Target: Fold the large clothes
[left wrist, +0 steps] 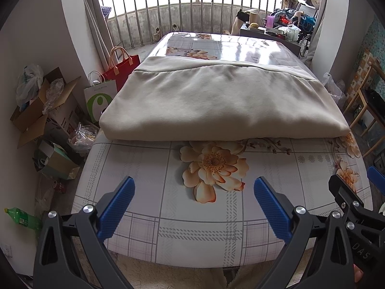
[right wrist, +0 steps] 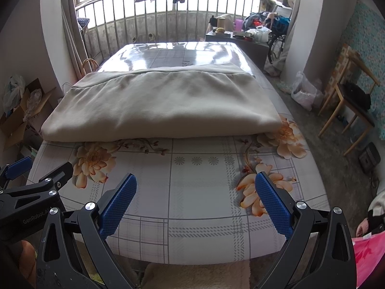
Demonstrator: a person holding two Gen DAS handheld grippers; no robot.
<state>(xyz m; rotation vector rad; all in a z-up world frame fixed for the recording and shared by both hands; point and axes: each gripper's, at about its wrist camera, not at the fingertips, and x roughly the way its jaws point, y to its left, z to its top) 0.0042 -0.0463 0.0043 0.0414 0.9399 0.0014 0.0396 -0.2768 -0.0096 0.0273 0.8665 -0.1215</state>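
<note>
A large beige garment [left wrist: 216, 101] lies folded into a thick rectangle across the middle of the table [left wrist: 149, 168], which has a floral plaid cover. It also shows in the right wrist view [right wrist: 163, 106]. My left gripper [left wrist: 194, 187] is open and empty, over the table's near edge, well short of the garment. My right gripper [right wrist: 196, 185] is open and empty, also near the front edge. The right gripper shows at the right edge of the left wrist view [left wrist: 353, 183]. The left gripper shows at the left of the right wrist view [right wrist: 41, 168].
Cardboard boxes [left wrist: 43, 110], paper bags [left wrist: 120, 69] and a green bottle [left wrist: 21, 219] sit on the floor at the left. A wooden chair [right wrist: 349, 103] stands at the right. A cluttered side table [right wrist: 240, 38] and a railing [left wrist: 182, 12] lie beyond the far end.
</note>
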